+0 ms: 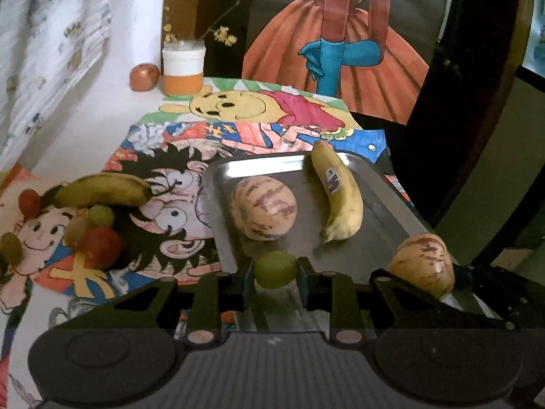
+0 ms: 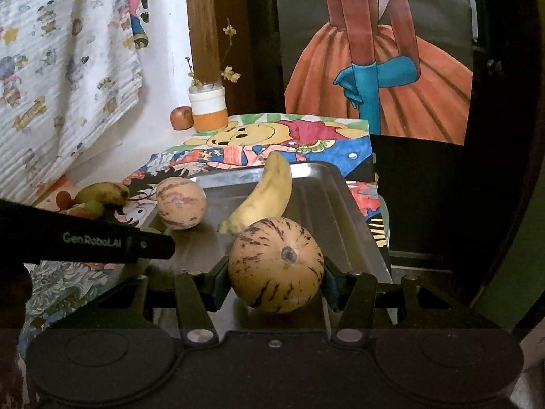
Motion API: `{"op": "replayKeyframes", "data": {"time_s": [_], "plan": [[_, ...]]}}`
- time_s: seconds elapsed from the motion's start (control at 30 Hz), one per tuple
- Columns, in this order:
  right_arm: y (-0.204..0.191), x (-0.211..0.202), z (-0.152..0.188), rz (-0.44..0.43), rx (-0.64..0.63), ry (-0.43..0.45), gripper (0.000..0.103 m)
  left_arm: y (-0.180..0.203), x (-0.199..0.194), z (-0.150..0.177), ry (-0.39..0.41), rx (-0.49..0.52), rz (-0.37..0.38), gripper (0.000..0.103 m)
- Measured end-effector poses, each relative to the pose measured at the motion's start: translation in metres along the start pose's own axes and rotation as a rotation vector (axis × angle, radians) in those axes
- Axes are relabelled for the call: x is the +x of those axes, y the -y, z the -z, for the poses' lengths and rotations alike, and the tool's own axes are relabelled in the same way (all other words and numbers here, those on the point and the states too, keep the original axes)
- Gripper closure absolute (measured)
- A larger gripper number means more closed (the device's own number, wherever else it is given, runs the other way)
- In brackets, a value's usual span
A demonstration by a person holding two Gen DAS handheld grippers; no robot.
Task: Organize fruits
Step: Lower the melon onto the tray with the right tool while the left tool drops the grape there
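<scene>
The desk [image 1: 102, 116] is papered with cartoon drawings, and on them sits a metal tray [image 1: 381, 197], evidently the collecting place, since a striped melon [image 1: 263, 208] and a banana [image 1: 340, 194] already lie in it, apart from each other. The right tongs [image 2: 276, 272] are clamped on a second striped melon [image 2: 276, 269], held low over the tray's near end, I'd say to set it down there. The left tongs [image 1: 275, 269] pinch a green grape [image 1: 275, 269] at the tray's near left corner, likely bound the same way. Off to the left, a second banana [image 1: 102, 189] and a heap of small fruits [image 1: 95, 235] wait unsorted on the drawings.
</scene>
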State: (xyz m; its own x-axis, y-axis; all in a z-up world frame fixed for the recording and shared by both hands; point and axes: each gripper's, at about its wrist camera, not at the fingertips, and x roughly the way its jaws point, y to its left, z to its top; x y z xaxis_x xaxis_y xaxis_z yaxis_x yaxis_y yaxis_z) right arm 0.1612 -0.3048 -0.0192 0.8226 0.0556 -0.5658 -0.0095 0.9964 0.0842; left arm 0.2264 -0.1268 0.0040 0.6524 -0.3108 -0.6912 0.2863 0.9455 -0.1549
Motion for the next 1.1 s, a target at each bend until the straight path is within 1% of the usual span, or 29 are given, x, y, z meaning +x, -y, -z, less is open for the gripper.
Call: {"op": "replayKeyframes", "data": {"time_s": [0.23,0.57,0.67,0.8,0.83,0.93,0.97,1.0,1.07,1.1], "plan": [[0.001,0.002,0.000,0.010,0.004,-0.014,0.047,0.003,0.009,0.002,-0.016,0.022,0.002,0.073],[0.001,0.000,0.002,0.022,0.006,-0.013,0.046,0.002,0.012,0.001,-0.034,-0.007,0.011,0.072],[0.002,-0.001,0.002,0.021,0.006,-0.018,0.043,0.001,0.011,0.001,-0.039,-0.017,0.018,0.072],[0.001,-0.005,0.003,0.023,0.002,-0.018,0.038,-0.001,0.006,0.001,-0.042,-0.043,0.031,0.069],[0.001,-0.006,0.004,0.024,0.001,-0.018,0.038,-0.002,0.004,0.001,-0.041,-0.050,0.034,0.067],[0.000,-0.010,0.004,0.023,-0.001,-0.017,0.033,-0.003,-0.005,0.000,-0.028,-0.067,0.049,0.056],[-0.001,-0.012,0.004,0.022,-0.003,-0.014,0.031,-0.003,-0.008,0.000,-0.022,-0.071,0.053,0.049],[-0.001,-0.014,0.004,0.021,-0.005,-0.011,0.029,-0.003,-0.011,0.000,-0.016,-0.073,0.046,0.040],[-0.003,-0.019,0.004,0.019,-0.008,-0.004,0.027,-0.003,-0.020,0.000,0.010,-0.072,0.024,0.036],[-0.004,-0.021,0.004,0.017,-0.009,-0.001,0.025,-0.004,-0.024,0.001,0.018,-0.074,0.018,0.031]]}}
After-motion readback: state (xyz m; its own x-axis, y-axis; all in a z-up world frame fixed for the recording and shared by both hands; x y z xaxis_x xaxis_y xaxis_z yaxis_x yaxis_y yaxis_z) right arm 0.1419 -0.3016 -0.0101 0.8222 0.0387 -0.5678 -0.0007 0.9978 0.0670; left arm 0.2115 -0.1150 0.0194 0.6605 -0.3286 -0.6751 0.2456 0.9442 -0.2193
